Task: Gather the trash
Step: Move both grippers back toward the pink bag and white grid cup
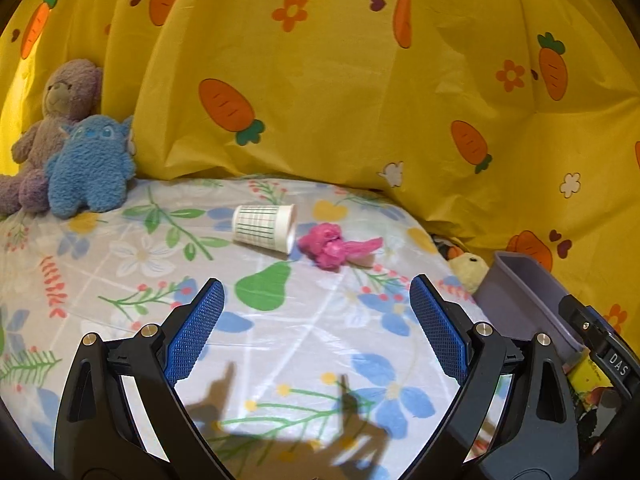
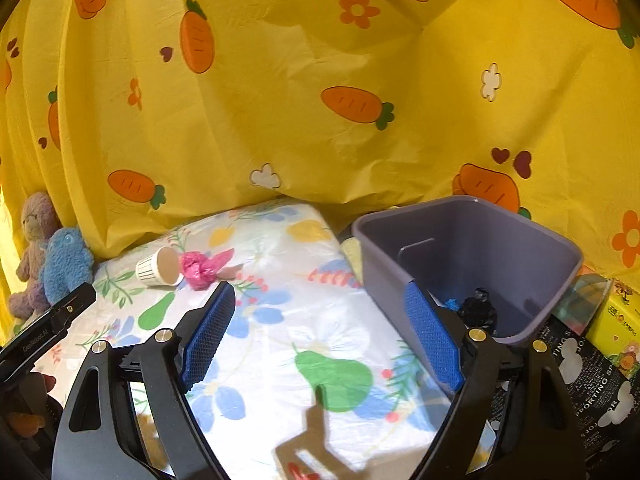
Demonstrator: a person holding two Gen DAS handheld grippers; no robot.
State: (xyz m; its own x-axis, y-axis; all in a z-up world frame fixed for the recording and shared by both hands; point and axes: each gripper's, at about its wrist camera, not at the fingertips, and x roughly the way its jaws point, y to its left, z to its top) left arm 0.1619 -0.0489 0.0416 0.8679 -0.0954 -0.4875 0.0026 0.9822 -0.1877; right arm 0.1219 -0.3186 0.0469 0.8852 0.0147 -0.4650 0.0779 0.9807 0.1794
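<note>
Yellow carrot-print curtain (image 1: 360, 100) hangs behind a bed covered by a floral sheet (image 1: 280, 340). Task items lie together near the far edge of the sheet: a paper cup (image 1: 266, 229) on its side, with a crumpled pink bag (image 1: 334, 247) just beside its open mouth. Both items appear again in the right wrist view, cup (image 2: 160, 267) and pink bag (image 2: 204, 266) touching or nearly so. Left tool (image 1: 316, 312) is angled downward over the sheet, fingers spread wide with nothing between them; the cup and bag lie ahead of it, well apart from the pads. Right tool (image 2: 326, 320) is likewise pitched downward and spread wide, empty; its right finger overlaps the near wall of a grey bin (image 2: 472, 240) standing at the bed's right side. Inside the bin, a black crumpled item (image 2: 480, 308) and a scrap of blue (image 2: 452, 303) rest on the bottom. Two plush toys, one purple (image 1: 60, 120) and one blue (image 1: 90, 168), sit against the curtain at far left.
</note>
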